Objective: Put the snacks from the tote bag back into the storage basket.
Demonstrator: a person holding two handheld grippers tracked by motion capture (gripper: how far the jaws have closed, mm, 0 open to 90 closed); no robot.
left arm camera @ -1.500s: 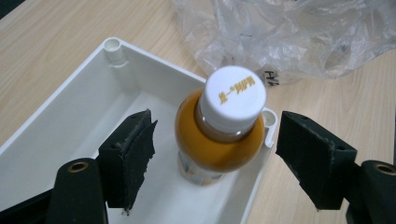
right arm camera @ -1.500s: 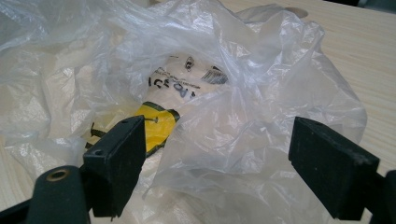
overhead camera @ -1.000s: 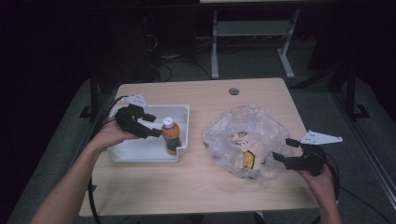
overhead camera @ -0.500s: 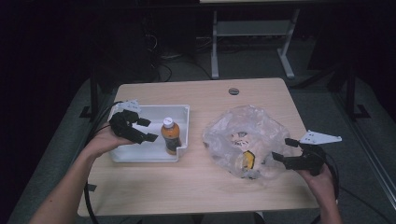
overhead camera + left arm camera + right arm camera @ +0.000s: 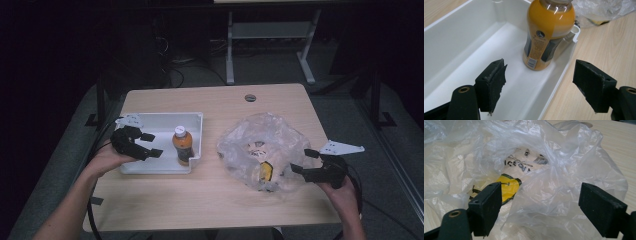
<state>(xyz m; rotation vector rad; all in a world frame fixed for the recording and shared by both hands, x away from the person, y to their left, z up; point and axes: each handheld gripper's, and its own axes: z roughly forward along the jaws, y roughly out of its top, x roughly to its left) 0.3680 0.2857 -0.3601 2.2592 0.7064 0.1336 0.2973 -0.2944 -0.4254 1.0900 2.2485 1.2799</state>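
Overhead, wood table (dark rm)

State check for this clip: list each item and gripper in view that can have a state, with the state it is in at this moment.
Bottle: upright, capped, standing in the tray's right end.
White tray: right way up, holding the bottle.
Plastic bag: crumpled, items inside.
Left gripper: open, clear of the bottle.
Right gripper: open, at the bag's edge.

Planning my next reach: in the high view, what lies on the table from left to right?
left gripper → white bin → orange juice bottle standing in the bin → clear plastic bag → right gripper
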